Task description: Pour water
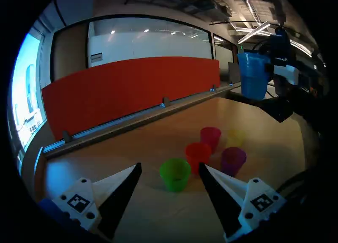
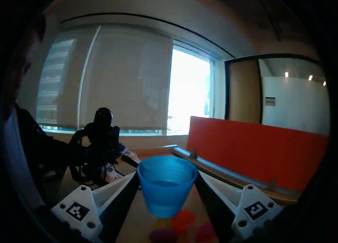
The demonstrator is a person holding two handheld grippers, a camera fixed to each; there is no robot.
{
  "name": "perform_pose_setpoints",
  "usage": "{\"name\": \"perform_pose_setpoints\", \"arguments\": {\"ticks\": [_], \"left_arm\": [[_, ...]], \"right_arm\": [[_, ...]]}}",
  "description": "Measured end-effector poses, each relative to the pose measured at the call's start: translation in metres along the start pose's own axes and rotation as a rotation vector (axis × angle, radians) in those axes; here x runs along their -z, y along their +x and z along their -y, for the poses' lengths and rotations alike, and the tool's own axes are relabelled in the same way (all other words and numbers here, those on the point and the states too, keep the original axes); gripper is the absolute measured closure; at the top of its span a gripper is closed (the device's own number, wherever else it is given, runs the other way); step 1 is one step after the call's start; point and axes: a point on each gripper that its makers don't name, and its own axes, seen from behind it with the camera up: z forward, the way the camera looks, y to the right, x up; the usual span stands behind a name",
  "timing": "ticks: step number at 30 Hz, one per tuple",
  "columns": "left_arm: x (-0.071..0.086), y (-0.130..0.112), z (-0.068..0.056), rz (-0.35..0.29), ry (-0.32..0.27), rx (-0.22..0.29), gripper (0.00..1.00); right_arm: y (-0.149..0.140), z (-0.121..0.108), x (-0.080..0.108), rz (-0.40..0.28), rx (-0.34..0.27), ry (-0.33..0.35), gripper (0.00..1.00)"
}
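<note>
Fingers of the left gripper (image 1: 169, 167) sit nearest in the left gripper view, spread wide, holding nothing. A green cup (image 1: 175, 174) stands on the table (image 1: 139, 217) just ahead, btw the two tips. Behind it is an orange cup (image 1: 197, 155), w/ a purple cup (image 1: 233, 159) to its right. Farther back are a pink cup (image 1: 210, 137) and a yellow cup (image 1: 235, 137). Far right, high off the table, is the blue cup (image 1: 253, 75).

In the right gripper view, the right gripper (image 2: 167, 177) squeezes the blue cup from both sides. The cup is upright w/ some water in it. Behind are a red wall (image 2: 253, 150) and a bright window (image 2: 188, 91).
</note>
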Motion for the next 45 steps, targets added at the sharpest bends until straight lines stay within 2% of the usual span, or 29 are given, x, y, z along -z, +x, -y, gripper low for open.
{"name": "perform_pose_setpoints", "arguments": {"ticks": [23,35,41,45], "left_arm": [[-0.056,-0.058,-0.008,0.171,-0.072,-0.012,0.00],[-0.081,-0.066,-0.016,0.218,-0.108,-0.031,0.00],[-0.092,-0.068,-0.015,0.236,-0.111,-0.044,0.00],[-0.098,-0.070,-0.015,0.245,-0.120,-0.036,0.00]], "right_arm": [[0.009,-0.023,0.024,0.010,0.024,-0.056,0.08],[0.010,-0.029,0.028,0.014,0.029,-0.068,0.08],[0.009,-0.028,0.031,0.013,0.033,-0.070,0.08],[0.009,-0.029,0.032,0.015,0.035,-0.073,0.08]]}}
